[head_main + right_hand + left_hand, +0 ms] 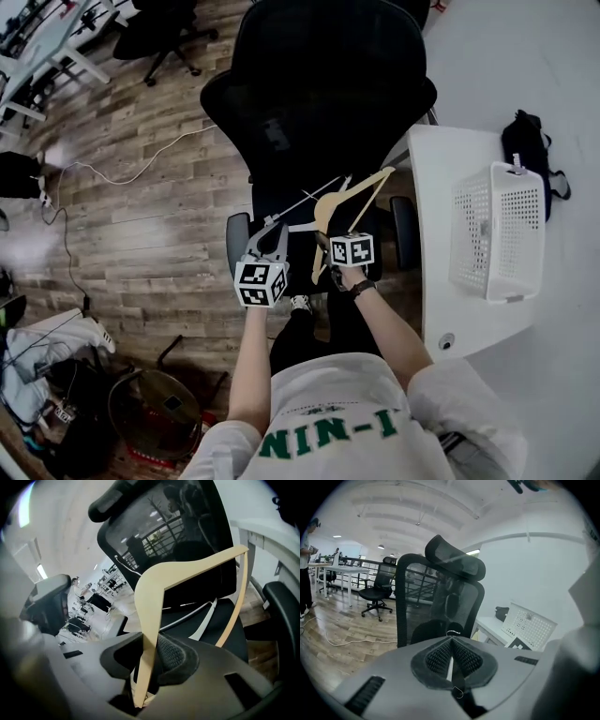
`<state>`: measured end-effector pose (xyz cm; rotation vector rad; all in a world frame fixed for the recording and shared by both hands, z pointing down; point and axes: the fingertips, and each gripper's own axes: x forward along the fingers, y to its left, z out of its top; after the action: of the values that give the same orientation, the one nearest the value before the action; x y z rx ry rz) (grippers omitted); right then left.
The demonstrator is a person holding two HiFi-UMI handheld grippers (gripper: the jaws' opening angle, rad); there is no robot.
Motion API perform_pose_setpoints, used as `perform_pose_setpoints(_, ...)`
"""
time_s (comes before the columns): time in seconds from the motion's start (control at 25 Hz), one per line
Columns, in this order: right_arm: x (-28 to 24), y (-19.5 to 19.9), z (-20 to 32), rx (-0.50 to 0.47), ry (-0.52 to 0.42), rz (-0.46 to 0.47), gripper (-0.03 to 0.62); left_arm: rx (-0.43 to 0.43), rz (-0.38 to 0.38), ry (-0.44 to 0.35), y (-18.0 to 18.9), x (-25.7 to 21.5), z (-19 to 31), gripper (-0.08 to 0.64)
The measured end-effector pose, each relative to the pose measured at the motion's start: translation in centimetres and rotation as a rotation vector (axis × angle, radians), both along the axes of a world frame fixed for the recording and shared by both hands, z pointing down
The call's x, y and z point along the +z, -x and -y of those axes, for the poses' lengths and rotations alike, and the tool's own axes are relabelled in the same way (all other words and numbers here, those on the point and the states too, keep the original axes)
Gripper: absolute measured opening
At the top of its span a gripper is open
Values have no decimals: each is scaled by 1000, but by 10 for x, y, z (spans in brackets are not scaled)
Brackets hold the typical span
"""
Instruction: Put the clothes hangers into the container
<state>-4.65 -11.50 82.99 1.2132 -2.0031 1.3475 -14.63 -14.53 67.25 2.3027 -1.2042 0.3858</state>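
My right gripper [325, 240] is shut on a pale wooden hanger [352, 193], gripping one arm of it [151, 620] so that the hanger sticks up in front of the chair. My left gripper [267, 232] is shut on a thin white hanger [309, 199]; its slim rod [449, 666] runs between the closed pads of that gripper [451, 656]. The two hangers cross above the chair seat. The white perforated basket [497, 230] stands on the table to the right, also seen in the left gripper view as the basket [532, 625]. Both grippers are left of it, over the chair.
A black mesh office chair [319, 84] stands directly ahead, its armrest [404, 232] beside the white table [439, 300]. A black bag [527, 136] lies behind the basket. Cables run over the wooden floor [141, 234]; clutter lies at lower left.
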Motion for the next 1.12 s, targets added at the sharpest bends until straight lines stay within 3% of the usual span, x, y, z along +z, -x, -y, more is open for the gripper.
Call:
perform_pose_setpoints(0.12, -33, -3, -6, -23, -59, 17, 107, 22, -5, -26, -5, -25, 1, 3)
perform_pose_setpoints(0.36, -118, -28, 2, -19, -207, -51, 107, 69, 10, -125, -23, -81, 7, 3)
perform_pose_setpoints(1.12, -347, -118, 4, 0, -597, -225, 109, 270, -92, -324, -124, -233, 8, 3)
